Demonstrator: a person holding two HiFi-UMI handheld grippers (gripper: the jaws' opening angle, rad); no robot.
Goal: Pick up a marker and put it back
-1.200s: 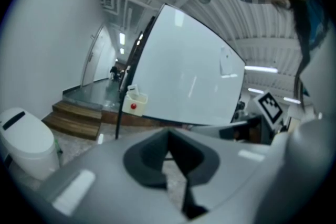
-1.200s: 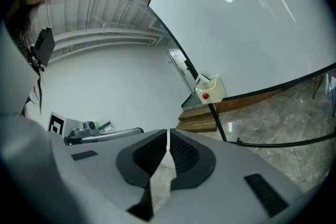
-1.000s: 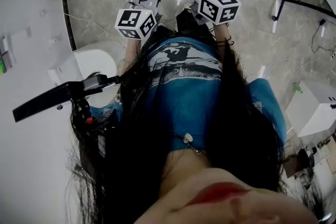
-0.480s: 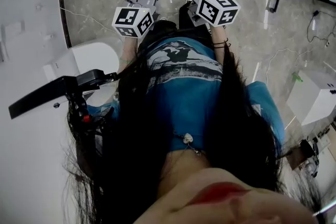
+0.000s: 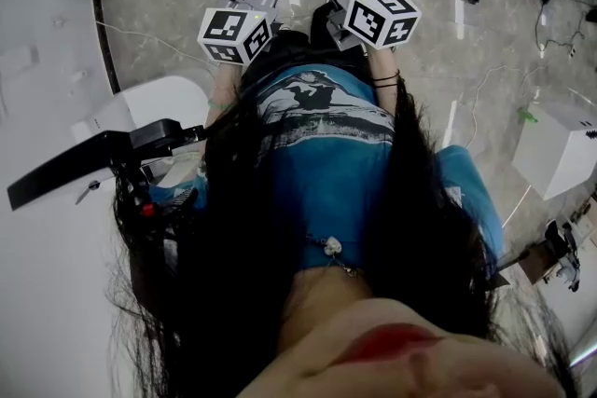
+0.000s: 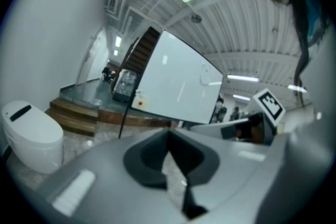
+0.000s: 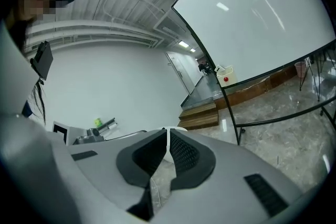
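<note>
Jaws of left gripper (image 6: 168, 131) and right gripper (image 7: 168, 129), grey plastic lined in ribbed black, meet tip-to-tip, empty.

**Marker** (image 7: 107, 124), identification uncertain. Seen in the right gripper view only.

- Look: a slim grey stick, with a small bright green piece (image 7: 97, 122) touching or just beside it at its 9 o'clock. It cannot be told whether the green piece is its cap or a separate thing.
- Pose: tilted, with the far end raised toward 2 o'clock.
- Place: at 9 o'clock from the picture's middle, set against the white wall (image 7: 105, 81). What it rests on cannot be told.
- State: nothing is seen gripping it.
- Detail: it is too small and blurred for the tip, print or barrel colour to be read.
</note>
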